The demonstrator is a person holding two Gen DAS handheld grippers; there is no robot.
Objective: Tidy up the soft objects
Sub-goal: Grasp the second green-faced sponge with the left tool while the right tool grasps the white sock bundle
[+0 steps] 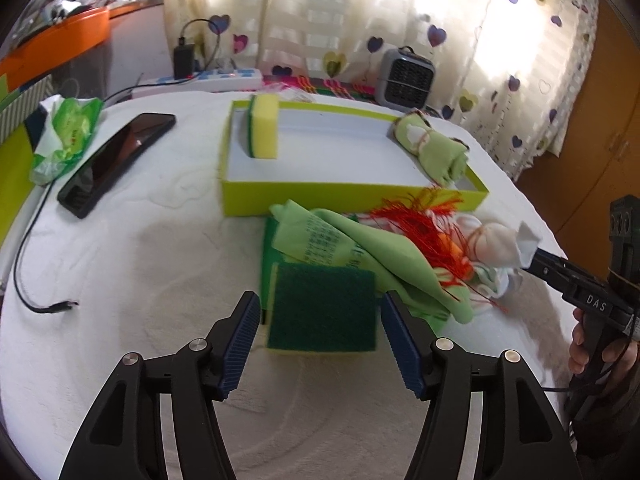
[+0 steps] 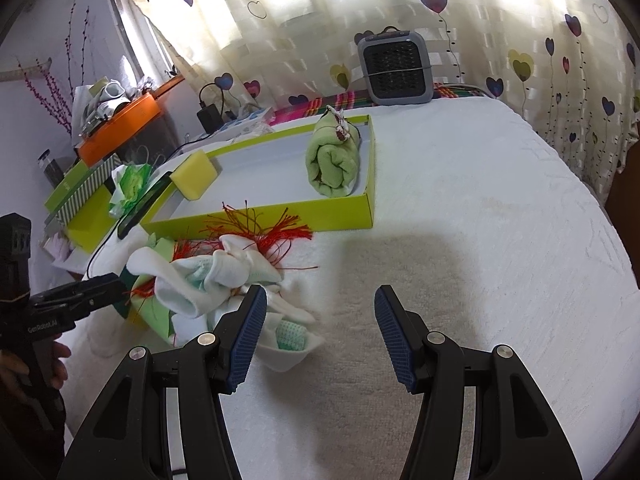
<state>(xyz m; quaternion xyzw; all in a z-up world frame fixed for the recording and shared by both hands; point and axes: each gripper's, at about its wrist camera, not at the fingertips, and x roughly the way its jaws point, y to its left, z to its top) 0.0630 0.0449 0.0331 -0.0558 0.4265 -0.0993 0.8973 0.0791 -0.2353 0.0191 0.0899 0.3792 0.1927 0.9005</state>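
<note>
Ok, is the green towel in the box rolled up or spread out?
Rolled up. The green towel shows a spiral end and lies as a bundle against the right wall of the box.

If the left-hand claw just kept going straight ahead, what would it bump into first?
Most likely the green scouring sponge lying between the open fingers of the left gripper. Behind it come the light green cloth and then the lime tray; depth is hard to judge.

A lime-green shallow cardboard box with a white inside holds a yellow-and-green foam sponge; the cream sheer curtain carries purple hearts.
</note>
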